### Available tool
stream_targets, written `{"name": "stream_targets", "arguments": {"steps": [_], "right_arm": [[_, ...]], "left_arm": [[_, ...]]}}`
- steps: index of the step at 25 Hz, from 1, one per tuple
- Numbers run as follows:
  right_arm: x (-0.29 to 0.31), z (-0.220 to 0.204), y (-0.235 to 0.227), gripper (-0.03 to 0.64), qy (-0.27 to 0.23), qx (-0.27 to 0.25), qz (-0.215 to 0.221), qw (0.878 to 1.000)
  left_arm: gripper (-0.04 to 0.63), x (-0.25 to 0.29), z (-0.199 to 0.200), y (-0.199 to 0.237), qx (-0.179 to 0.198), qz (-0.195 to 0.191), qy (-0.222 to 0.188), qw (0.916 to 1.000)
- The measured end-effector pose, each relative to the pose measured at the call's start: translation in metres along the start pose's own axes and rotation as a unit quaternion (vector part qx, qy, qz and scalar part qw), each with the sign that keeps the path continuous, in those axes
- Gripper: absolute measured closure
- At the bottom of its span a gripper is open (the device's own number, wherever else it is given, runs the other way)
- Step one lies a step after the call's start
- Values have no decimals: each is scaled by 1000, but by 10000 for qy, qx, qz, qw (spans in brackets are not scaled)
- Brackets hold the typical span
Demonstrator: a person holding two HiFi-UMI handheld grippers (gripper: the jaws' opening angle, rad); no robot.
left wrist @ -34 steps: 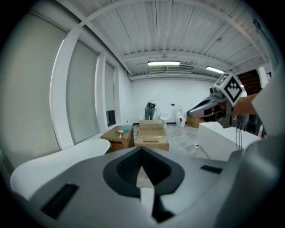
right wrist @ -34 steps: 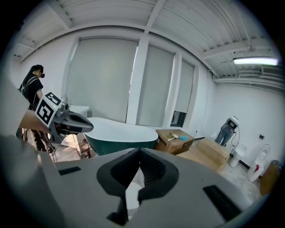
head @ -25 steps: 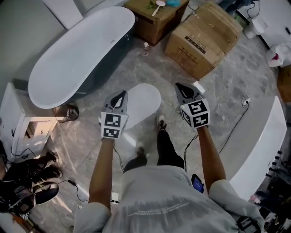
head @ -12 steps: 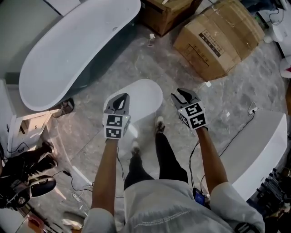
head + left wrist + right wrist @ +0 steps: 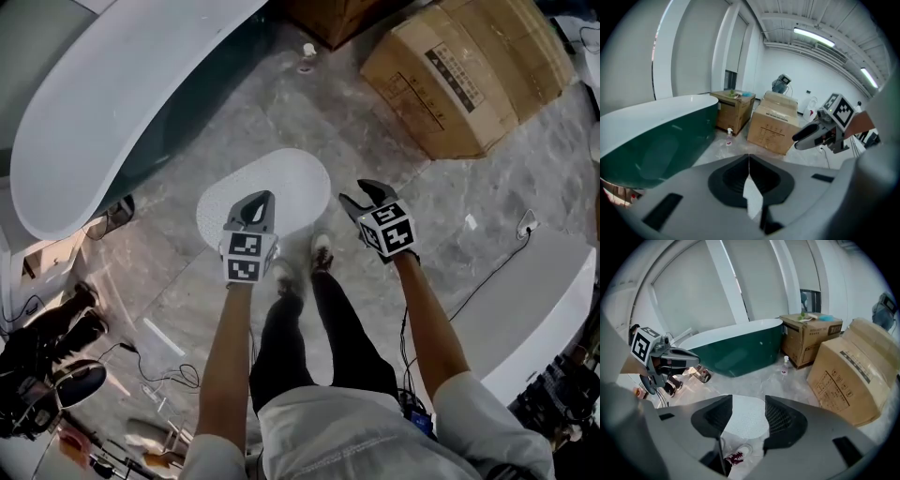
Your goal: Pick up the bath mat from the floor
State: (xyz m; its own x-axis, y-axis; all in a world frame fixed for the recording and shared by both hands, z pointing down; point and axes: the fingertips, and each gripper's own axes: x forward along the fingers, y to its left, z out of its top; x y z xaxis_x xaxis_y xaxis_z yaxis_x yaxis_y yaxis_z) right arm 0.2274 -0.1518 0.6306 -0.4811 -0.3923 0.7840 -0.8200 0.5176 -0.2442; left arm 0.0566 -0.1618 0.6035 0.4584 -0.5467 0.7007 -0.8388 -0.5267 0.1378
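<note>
Bathtub [image 5: 112, 103] stands at far left. The left gripper [image 5: 262, 199], jaws together and empty, hangs above the white bath mat [image 5: 281, 178], which lies flat on the floor [image 5: 375, 122]. The right gripper [image 5: 361, 194] has just been opening, with nothing between its jaws.

Source: lit white ceiling tube lamps [image 5: 813, 37], overhead.
Level: gripper views bright and even; head view dimmer.
Sheen: soft, on the grey marbled floor [image 5: 234, 122].
Shadows: faint, diffuse.
Distortion: both gripper views fisheye, corners black, walls bowed.
Focus: grey left hand-held gripper [image 5: 749, 161] and grey right hand-held gripper [image 5: 747, 401] soft close up; room sharp.
</note>
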Motion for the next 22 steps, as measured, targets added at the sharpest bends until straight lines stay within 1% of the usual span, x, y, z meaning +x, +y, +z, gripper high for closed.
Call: {"name": "stream_targets", "arguments": {"steps": [2,3,5,6,10,12,16,18,22], "right_arm": [[24,-14,-9,402,114,27,36,9999],[37,-20,-13,396,151,50,35,9999],[64,-33,-21,391,164,119,10,9998],[77,-43,-25,391,178,175,8,9997],[142,-84,-53,373,245,417,-35,9988],[177,-104,-64,370,273,446,-68,9986],[244,-153,-83,364,374,452,-63,9983],[277,-177,-94,362,474,463,-45,9978],[336,-211,-109,357,610,474,66,9970]], "left_arm": [[578,23,-19,-2,-103,-75,101,9999],[578,35,-29,-1,-51,-114,140,9998],[578,58,-49,3,201,-150,206,9995],[578,69,-63,3,247,-160,242,9993],[578,126,-115,14,10,-291,334,9990],[578,153,-139,21,-62,-323,375,9988],[578,201,-182,34,-340,-300,323,9984],[578,225,-202,40,-316,-288,327,9986],[578,262,-228,48,-92,-232,230,9994]]}}
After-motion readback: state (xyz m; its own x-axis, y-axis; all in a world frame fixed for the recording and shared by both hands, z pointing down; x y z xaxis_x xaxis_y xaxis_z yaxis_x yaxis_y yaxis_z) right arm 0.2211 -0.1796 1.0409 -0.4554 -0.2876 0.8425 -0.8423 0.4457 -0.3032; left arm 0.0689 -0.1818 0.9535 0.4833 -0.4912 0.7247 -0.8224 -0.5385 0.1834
